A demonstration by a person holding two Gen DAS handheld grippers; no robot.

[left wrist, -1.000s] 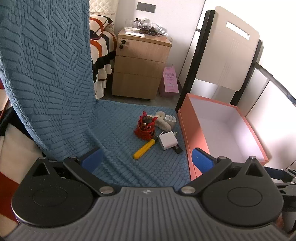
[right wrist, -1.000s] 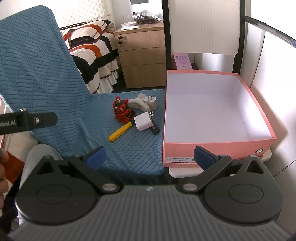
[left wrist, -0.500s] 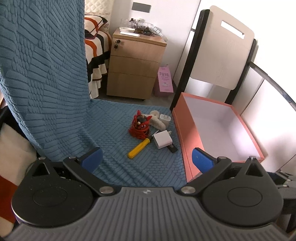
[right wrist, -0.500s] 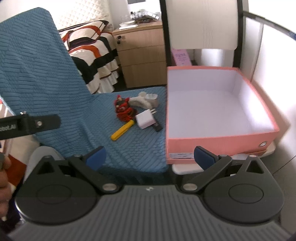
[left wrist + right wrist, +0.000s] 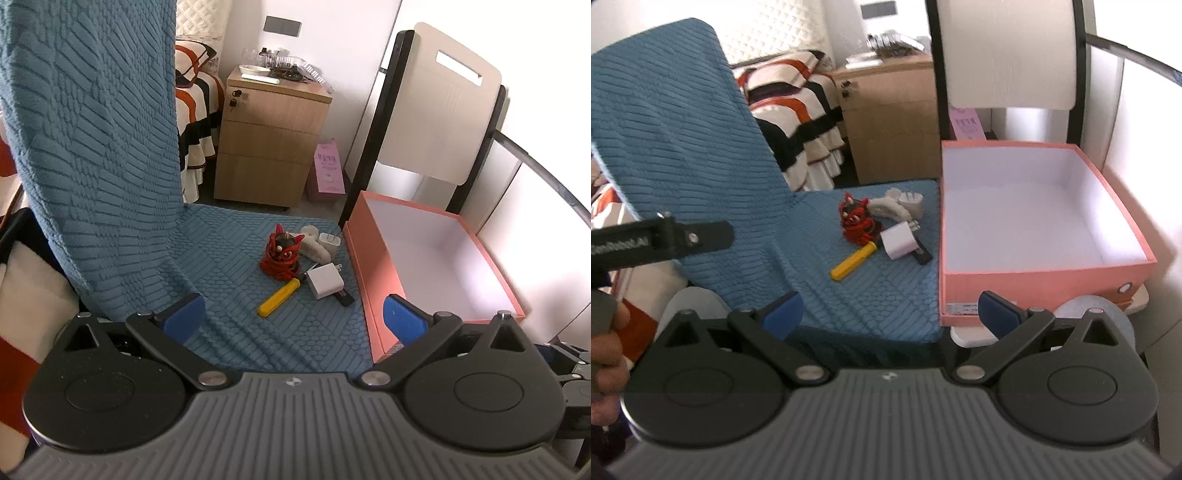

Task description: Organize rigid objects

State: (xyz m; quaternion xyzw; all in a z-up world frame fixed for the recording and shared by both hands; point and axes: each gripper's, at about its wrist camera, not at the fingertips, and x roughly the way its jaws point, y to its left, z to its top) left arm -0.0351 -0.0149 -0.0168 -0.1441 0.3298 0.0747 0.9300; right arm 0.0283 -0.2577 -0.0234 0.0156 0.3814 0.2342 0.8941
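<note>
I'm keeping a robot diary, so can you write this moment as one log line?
left gripper: open, empty | right gripper: open, empty | pink box: empty | yellow screwdriver, white charger, red toy: on blue cover

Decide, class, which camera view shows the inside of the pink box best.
The right wrist view: it looks down into the pink box, showing its whole white floor and all four walls, empty. The left wrist view shows the box obliquely, its near corner hidden behind a blue fingertip.
</note>
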